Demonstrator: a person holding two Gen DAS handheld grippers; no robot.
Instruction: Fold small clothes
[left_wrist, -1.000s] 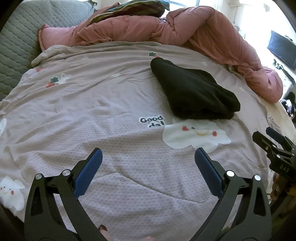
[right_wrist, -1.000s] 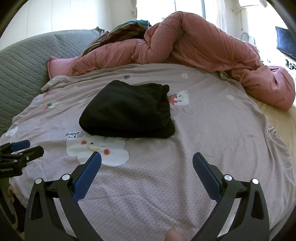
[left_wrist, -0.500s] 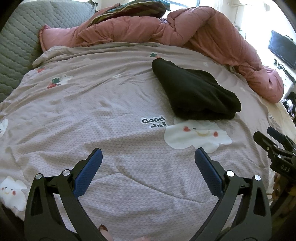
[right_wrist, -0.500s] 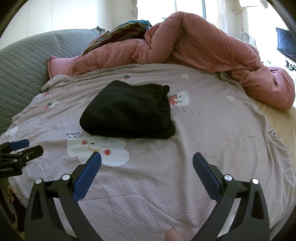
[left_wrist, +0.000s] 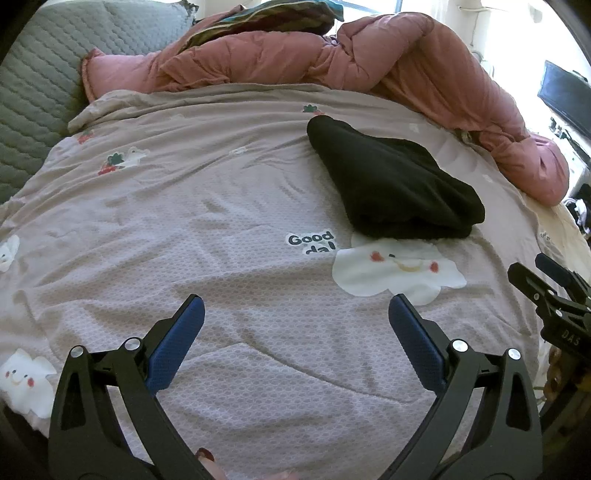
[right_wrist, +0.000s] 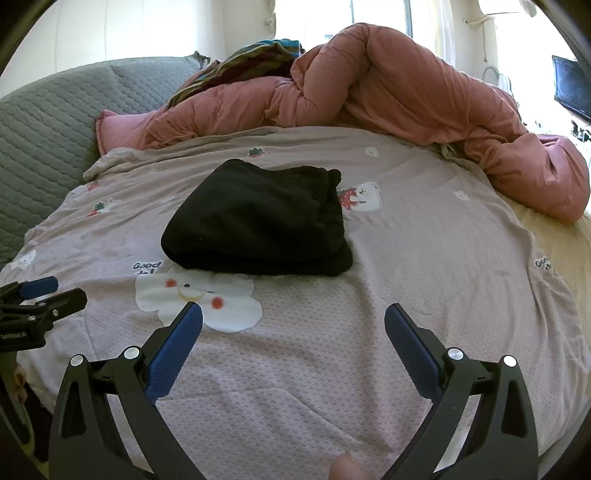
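A black garment (left_wrist: 391, 184) lies folded into a compact bundle on the mauve patterned bedcover (left_wrist: 221, 229), just beyond a white cloud print. It also shows in the right wrist view (right_wrist: 258, 221). My left gripper (left_wrist: 295, 310) is open and empty, hovering over the cover well short of the garment and to its left. My right gripper (right_wrist: 293, 317) is open and empty, hovering in front of the garment. Each gripper appears at the edge of the other's view: the right gripper (left_wrist: 546, 291) and the left gripper (right_wrist: 37, 295).
A bunched pink duvet (right_wrist: 406, 99) runs along the far side and right of the bed. A grey quilted headboard (right_wrist: 44, 122) is at the left. A striped cloth (left_wrist: 266, 14) lies behind the duvet. A dark screen (right_wrist: 572, 88) hangs at far right.
Both grippers have drifted slightly back and down; the garment sits a little higher in the views. Both stay open and the garment has not moved.
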